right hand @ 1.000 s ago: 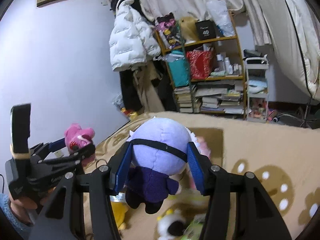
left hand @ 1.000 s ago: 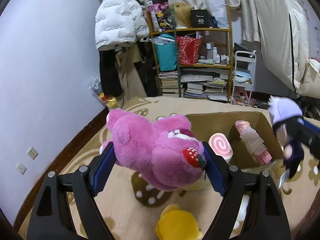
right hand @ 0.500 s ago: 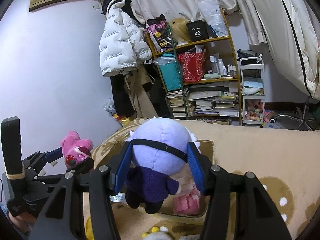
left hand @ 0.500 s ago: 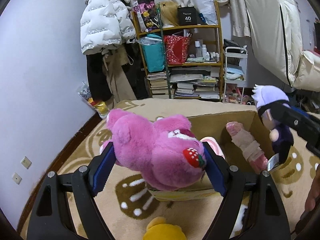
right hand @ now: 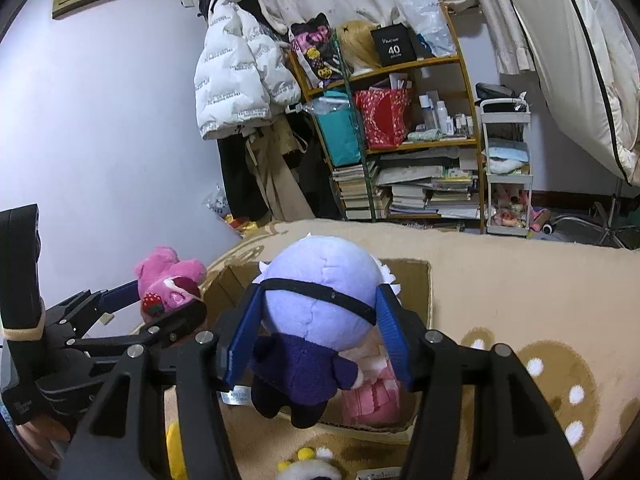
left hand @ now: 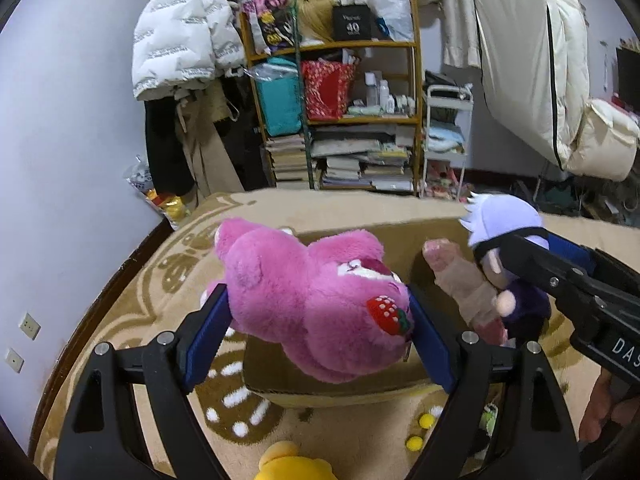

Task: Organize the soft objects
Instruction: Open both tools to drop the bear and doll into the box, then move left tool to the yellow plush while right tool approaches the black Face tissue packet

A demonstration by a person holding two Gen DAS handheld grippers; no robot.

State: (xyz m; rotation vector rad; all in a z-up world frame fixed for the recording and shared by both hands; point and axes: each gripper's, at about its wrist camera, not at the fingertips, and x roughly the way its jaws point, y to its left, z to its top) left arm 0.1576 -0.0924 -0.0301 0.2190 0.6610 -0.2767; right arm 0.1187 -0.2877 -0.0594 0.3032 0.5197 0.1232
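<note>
While the left gripper [left hand: 320, 320] clamps a pink bear [left hand: 316, 300] above the cardboard box [left hand: 320, 384], its jaws are easing apart. At three o'clock, the right gripper [right hand: 316, 332] pinches a purple-haired doll [right hand: 316, 320] over the same box, jaws likewise opening.

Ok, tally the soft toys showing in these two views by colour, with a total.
Pink: 2 (pink bear, pale pink plush)
Lavender: 1 (lavender-haired doll)
Yellow: 1 (yellow plush)
White-and-black: 1 (white-and-black plush)
Total: 5
</note>
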